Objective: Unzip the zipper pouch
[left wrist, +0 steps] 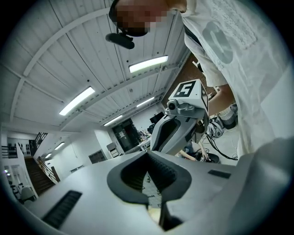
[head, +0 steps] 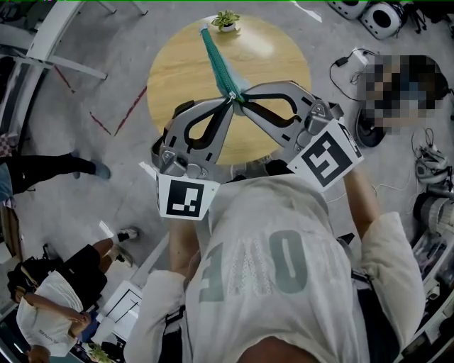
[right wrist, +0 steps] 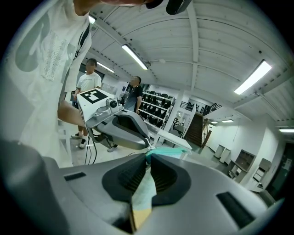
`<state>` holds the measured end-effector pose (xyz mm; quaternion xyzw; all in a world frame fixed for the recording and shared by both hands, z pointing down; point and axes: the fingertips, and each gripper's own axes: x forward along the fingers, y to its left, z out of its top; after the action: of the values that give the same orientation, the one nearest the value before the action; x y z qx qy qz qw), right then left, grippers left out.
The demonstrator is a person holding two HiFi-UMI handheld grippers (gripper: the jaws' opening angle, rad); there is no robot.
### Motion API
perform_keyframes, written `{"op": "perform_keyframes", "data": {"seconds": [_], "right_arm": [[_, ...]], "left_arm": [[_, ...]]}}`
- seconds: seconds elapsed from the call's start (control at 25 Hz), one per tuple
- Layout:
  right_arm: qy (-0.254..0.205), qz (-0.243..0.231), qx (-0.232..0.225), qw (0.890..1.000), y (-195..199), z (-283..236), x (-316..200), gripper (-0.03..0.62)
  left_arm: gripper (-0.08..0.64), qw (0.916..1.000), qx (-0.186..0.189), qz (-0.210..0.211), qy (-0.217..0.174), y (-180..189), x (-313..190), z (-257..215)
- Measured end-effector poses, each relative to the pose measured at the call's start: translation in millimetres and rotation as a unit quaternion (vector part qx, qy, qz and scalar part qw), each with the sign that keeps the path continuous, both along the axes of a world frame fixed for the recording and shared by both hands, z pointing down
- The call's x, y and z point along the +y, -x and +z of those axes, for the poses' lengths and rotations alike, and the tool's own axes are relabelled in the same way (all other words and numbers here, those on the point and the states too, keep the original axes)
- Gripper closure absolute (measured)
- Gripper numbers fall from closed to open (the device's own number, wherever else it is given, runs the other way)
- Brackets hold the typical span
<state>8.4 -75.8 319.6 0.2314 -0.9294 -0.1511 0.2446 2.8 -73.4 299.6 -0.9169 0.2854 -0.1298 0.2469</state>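
While you stand over it, the grey concrete floor (head: 85, 163) fills the edges of the head view, and the round light-wood table (head: 177, 67) sits at 12 o'clock from your chest. Your pale shirt (head: 284, 269) takes the whole 6 o'clock half.

Next come your tools. Your left gripper (head: 228, 101) reaches in from 7 o'clock and your right gripper (head: 245, 98) from 4 o'clock. Their tips meet nose to nose over the middle of the table, just beside each other.

Between them is the teal fabric zipper pouch (head: 216, 57), held edge-on. Its near end is at the two tips, and its length runs away toward 11 o'clock. Whether its far end touches the wood, I cannot tell.

Your right claw is clamped on it: in the right gripper view the teal fabric stands squeezed between the ribbed pads. Your left claw is drawn together at its tips, right on the pouch's near end. Exactly what part it pinches, its own view does not make clear.

Smallest of all, a small green potted plant (head: 226, 21) stands at the table's 12 o'clock rim, just beyond the pouch's far end.
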Motion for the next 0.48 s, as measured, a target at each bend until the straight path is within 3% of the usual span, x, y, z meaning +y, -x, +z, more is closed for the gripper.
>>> {"op": "perform_keyframes", "data": {"seconds": [0.48], "right_arm": [[0.015, -0.005, -0.004, 1.000, 5.0, 7.2, -1.6, 0.541]], "left_arm": [[0.535, 0.9996, 0.007, -0.005, 0.026, 5.2, -7.8, 9.6]]}}
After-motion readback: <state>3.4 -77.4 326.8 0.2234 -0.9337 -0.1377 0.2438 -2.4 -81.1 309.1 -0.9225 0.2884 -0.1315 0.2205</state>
